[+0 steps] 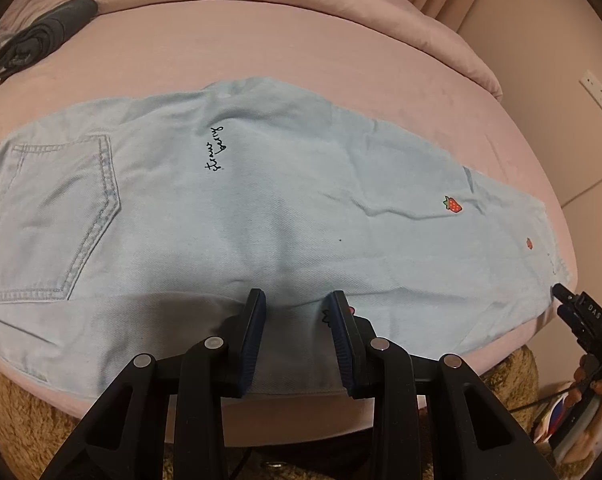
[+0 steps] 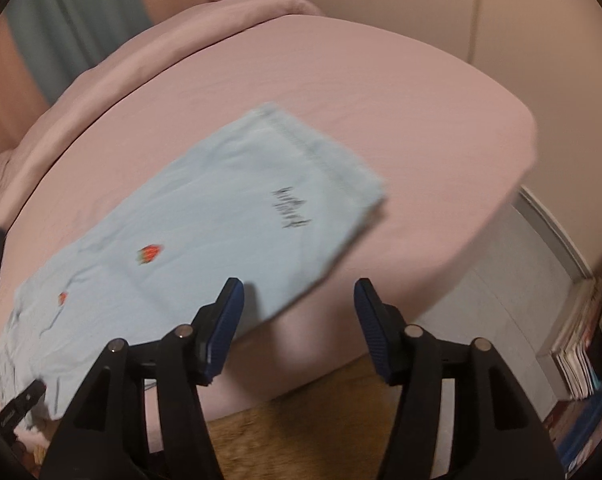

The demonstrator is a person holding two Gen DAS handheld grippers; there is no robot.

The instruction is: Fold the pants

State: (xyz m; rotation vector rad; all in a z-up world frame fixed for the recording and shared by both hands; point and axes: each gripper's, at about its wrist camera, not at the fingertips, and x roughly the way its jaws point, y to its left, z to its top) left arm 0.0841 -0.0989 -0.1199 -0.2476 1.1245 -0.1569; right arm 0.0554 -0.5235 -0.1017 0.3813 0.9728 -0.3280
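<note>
Left wrist view first: the light-blue jeans [image 1: 261, 208] lie flat across the pink bed [image 1: 301, 60], already doubled leg over leg, back pocket [image 1: 53, 216] toward the left end, hem toward the right edge of the bed, near side running along the bed's front edge; the left gripper [image 1: 297, 328] hangs over that near side about midway along, jaws parted to a moderate gap with denim showing between them, nothing clamped; out at the right end the right gripper [image 1: 563, 300] sits by the hem corner, and from this angle I cannot tell how its jaws stand; a strawberry patch [image 1: 453, 204] marks the lower leg; a dark bundle of clothing [image 1: 41, 36] lies at the far left corner of the bed.

Right wrist view, blurred: the hem end of the jeans [image 2: 229, 232] lies on the bed [image 2: 381, 100] near its front edge; the right gripper [image 2: 297, 320] stands wide, empty, its left finger [image 2: 225, 320] over the denim's near edge, the other over bare sheet; a brown rug [image 2: 301, 432] shows below.

Progress, as I judge it: lengthwise fold done and laid smooth; crosswise folds, hem toward waist, not yet begun; neither tong has a grip.
</note>
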